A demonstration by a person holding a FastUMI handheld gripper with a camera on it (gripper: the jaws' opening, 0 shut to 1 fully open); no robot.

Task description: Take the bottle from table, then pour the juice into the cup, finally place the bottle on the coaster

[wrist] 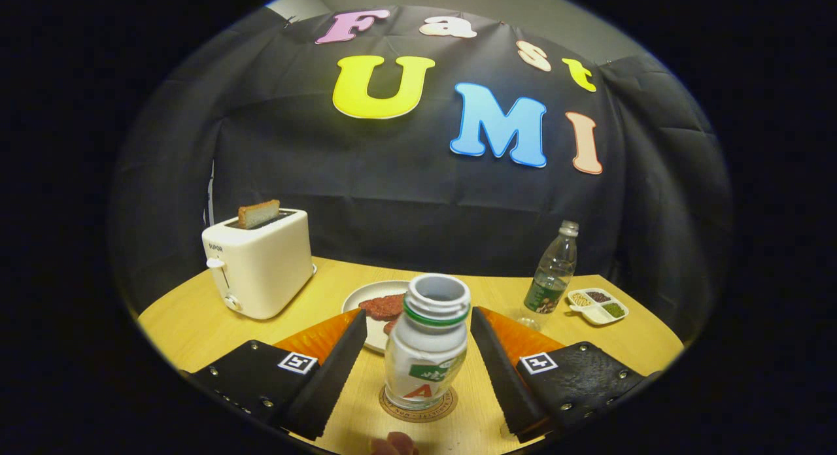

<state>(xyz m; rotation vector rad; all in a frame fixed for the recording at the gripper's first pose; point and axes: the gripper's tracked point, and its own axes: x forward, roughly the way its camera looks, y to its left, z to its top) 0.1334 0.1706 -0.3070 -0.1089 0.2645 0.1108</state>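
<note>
A small open-necked bottle [426, 350] with a green neck ring and a white label stands upright on a round cork coaster [418, 409] on the wooden table [196, 324]. My gripper [418, 370] is open, one finger on each side of the bottle with a gap on both sides, touching nothing. The bottle's mouth faces up and has no cap.
A white toaster [258, 262] with a slice of toast stands at the back left. A white plate [366, 301] with dark red food lies just behind the bottle. A clear capped bottle [552, 272] and a small divided dish [597, 305] sit at the back right.
</note>
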